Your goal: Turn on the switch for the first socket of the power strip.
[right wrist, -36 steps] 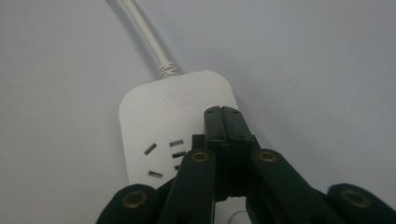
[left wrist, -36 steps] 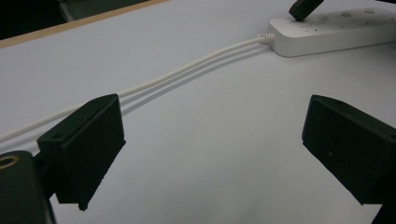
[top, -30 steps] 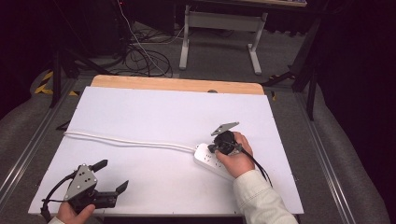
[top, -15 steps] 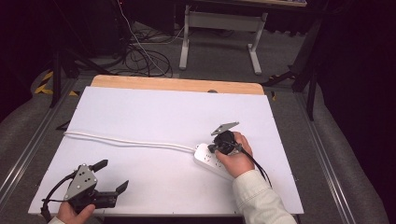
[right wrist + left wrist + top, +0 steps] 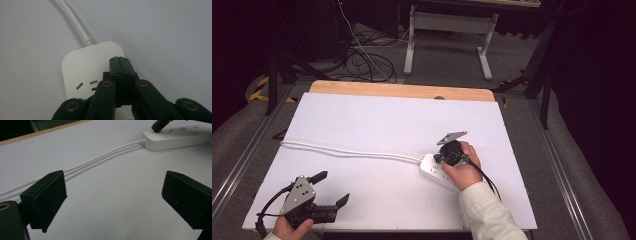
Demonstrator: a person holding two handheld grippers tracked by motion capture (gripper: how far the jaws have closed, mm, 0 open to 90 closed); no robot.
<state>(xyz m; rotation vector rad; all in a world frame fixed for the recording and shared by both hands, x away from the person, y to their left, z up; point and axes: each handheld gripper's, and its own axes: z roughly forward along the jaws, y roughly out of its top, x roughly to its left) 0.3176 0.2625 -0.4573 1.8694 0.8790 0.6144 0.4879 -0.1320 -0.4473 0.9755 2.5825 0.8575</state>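
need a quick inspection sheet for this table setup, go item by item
surface: white table top, wooden strip at the far edge.
job's things: white power strip lying flat, sockets up.
clutter: nothing seen.
grippers: right tool shut, tips over the strip's cord end, nothing between them; left tool open, holding nothing, near the front left corner.
cables: strip's white cord runs left across the top.
surroundings: dark floor, coiled black cables, a metal stand behind.

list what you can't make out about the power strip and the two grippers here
- Whether the shut right gripper touches the power strip: right gripper view, its own jaws cover the spot.
- The power strip's near end: high view, under the hand.
- The embossed mark on the strip: right gripper view, too faint.
- Where the cord ends: high view, leaves the table's left edge.
- Left gripper: open.
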